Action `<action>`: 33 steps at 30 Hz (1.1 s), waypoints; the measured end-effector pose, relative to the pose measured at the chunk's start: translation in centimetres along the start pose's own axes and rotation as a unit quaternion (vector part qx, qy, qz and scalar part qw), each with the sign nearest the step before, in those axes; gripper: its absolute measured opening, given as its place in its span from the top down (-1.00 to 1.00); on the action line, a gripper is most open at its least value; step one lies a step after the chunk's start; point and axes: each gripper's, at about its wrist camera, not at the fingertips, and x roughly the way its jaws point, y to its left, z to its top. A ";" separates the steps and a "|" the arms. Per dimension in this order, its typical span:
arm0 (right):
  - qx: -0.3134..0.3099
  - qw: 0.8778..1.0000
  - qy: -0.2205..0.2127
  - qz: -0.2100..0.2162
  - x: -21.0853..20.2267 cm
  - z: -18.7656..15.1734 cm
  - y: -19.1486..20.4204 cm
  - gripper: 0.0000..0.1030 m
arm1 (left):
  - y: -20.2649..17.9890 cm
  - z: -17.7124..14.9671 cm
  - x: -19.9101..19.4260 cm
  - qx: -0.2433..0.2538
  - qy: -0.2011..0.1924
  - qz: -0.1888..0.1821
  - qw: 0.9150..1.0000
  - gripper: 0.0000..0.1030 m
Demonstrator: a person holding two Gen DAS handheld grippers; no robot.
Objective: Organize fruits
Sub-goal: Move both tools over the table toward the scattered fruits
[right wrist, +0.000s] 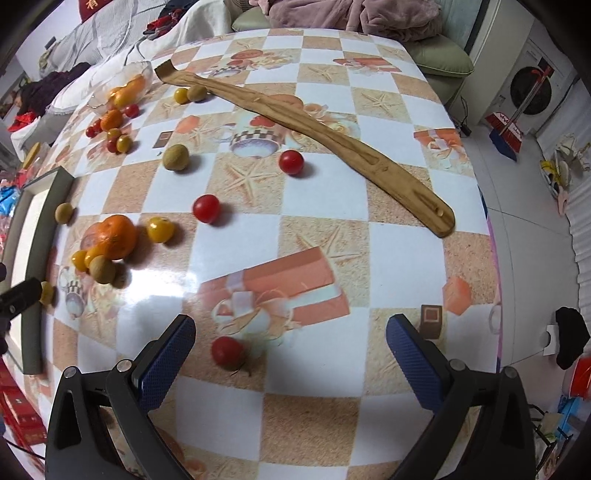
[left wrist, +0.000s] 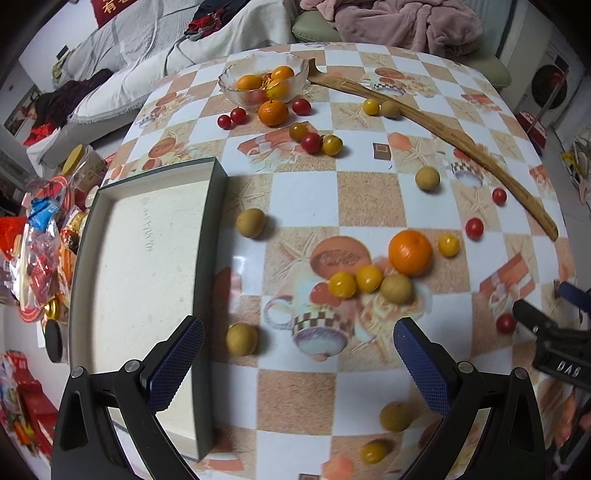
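Observation:
Fruit lies scattered over a checkered tablecloth: an orange (left wrist: 410, 252), yellow tomatoes (left wrist: 342, 284), tan longans (left wrist: 242, 339) and red cherry tomatoes (left wrist: 474, 228). A shallow grey-rimmed box lid (left wrist: 144, 266) lies at the left. At the far end a glass bowl (left wrist: 225, 85) holds small oranges. My left gripper (left wrist: 299, 360) hangs open above the table near the lid's edge, with nothing between its fingers. My right gripper (right wrist: 291, 356) is open too, and a red cherry tomato (right wrist: 228, 352) lies just inside its left finger. The orange (right wrist: 114, 236) sits at the left of the right wrist view.
A long curved wooden stick (left wrist: 436, 129) lies across the far right of the table, also the wooden stick (right wrist: 314, 127) in the right wrist view. Packets and wrappers (left wrist: 40, 254) pile up left of the lid. A sofa with blankets (left wrist: 399, 22) stands beyond the table. The table's right edge (right wrist: 493, 258) drops to the floor.

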 end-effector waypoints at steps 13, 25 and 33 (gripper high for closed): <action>0.069 0.998 -0.006 -0.014 -2.3 -1.3 2.4 -1.00 | 2.7 0.5 0.9 0.050 0.020 -0.042 0.998 -1.00; 0.120 0.993 0.011 -0.011 -2.2 -2.4 2.5 -1.00 | 2.6 2.8 2.4 0.094 0.023 -0.055 0.994 -1.00; 0.144 0.989 0.009 -0.013 -1.8 -1.7 1.1 -1.00 | 1.0 5.8 2.9 0.100 0.010 -0.078 0.992 -1.00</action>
